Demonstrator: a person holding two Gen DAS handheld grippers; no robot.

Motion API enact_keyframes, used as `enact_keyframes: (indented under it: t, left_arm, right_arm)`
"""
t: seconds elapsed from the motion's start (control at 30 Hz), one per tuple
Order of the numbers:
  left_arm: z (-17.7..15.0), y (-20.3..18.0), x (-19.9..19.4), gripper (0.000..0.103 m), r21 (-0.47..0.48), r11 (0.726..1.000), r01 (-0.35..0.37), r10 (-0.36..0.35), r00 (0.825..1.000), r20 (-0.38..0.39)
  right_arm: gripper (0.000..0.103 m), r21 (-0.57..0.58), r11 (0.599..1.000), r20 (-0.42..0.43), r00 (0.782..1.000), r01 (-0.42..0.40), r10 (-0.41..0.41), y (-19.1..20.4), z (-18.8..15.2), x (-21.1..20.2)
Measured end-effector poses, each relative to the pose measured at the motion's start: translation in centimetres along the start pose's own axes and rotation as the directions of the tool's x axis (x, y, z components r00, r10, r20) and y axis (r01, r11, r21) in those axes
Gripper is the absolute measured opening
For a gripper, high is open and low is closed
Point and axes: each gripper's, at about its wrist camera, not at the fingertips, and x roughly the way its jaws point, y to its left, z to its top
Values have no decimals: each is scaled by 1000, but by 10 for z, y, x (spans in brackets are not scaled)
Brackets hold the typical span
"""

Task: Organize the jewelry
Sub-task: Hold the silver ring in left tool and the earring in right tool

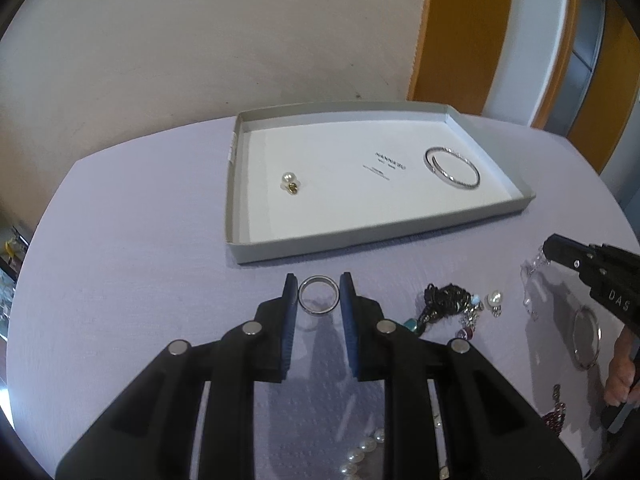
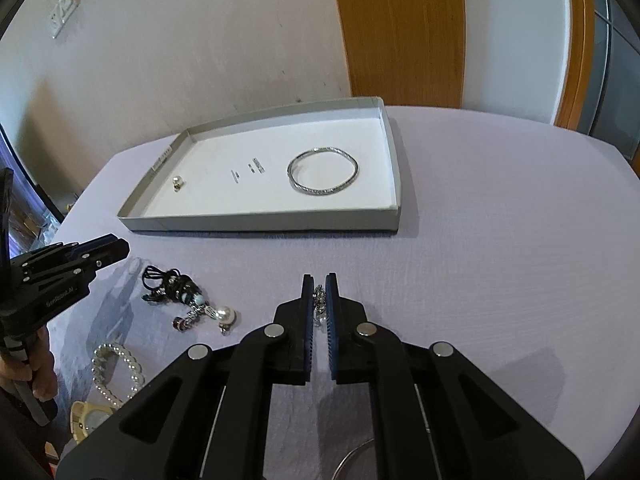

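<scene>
I am holding the silver ring (image 1: 319, 294) clamped between the blue pads of the left gripper (image 1: 319, 292), pinched across its width so that its open face is looking up at my camera. The grey box tray (image 1: 240, 184) is lying straight ahead at twelve o'clock from those fingertips, its near wall just beyond the ring and its long side running across my view from nine to three. That is the relation I am steering by: the ring only needs carrying forward over that low wall. Inside, the pearl earring (image 1: 289, 182) is sitting toward eleven o'clock and the silver bangle (image 1: 452, 168) toward one, so I am judging the bare floor between them as the free spot. The right gripper (image 2: 319, 300) is closed on a fine silver chain (image 2: 319, 298) that is hanging between its pads; for it the tray is lying at about eleven o'clock. The left hand is the nearer one to the tray. The tangle of charms (image 1: 448, 304) is waiting on the tablecloth (image 1: 140, 240) at three o'clock.
</scene>
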Motion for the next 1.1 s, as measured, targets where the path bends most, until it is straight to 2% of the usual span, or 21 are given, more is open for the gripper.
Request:
enact_keyframes:
  t: [0.63,0.93,1.0,1.07,1.1]
  left_arm:
    - [-3,2,-10,21,-9,1000,-29,29,999,22]
    - [-4,1,-11,21,-15,999,-35,35,999,26]
    - [-4,1,-11,21,-16,999,-34,35,999,24]
    - [-5,2,-11,21,-19,999,-36,36,999,23]
    - [-5,2,-10,21,-19,999,-36,36,999,22]
  right_arm:
    - [6,-16,1000,-53,999,-6,5,10,-17,10]
    - [7,-59,998,-65,998,19,-23,15,-19,12]
    - [13,-64,997,-75,996,32,-37,16,-19,14]
    - [56,-70,997,-67,997,34,-38,16,-19,13]
    - [62,-85,996,-53,998,35,-40,18,-20,11]
